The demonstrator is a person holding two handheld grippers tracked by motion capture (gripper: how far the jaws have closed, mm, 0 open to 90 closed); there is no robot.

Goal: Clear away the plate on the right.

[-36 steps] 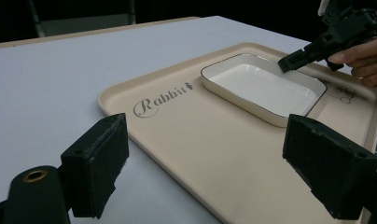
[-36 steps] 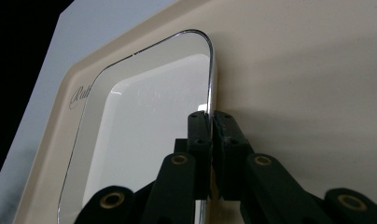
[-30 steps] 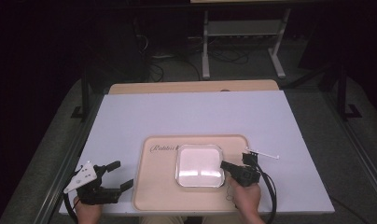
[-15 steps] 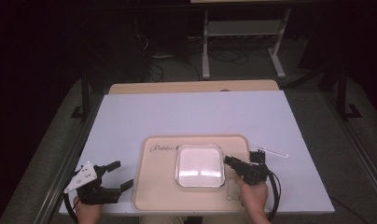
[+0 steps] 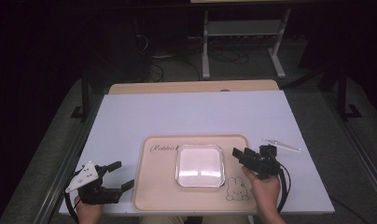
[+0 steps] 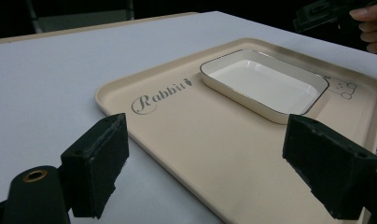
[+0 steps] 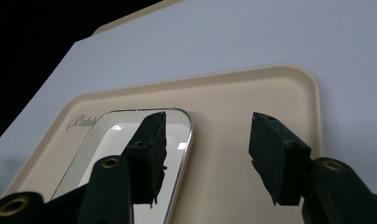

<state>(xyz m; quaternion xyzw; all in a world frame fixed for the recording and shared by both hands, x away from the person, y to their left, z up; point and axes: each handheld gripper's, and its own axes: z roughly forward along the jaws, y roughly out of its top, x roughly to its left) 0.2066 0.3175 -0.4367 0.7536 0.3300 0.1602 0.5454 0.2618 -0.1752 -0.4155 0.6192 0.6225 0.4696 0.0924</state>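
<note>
A white square dish point(image 5: 199, 165) sits in the middle of a beige tray point(image 5: 158, 196) printed with a rabbit, on the white bench point(image 5: 186, 114). The right tongs point(image 5: 245, 156) hover just above the dish's right edge; their jaws have just been opening and stand spread with nothing between them, apart from the rim. The left tongs point(image 5: 119, 175) rest near the tray's left edge, jaws spread wide and empty. A thin white stick point(image 5: 281, 145) lies on the bench to the right of the tray.
</note>
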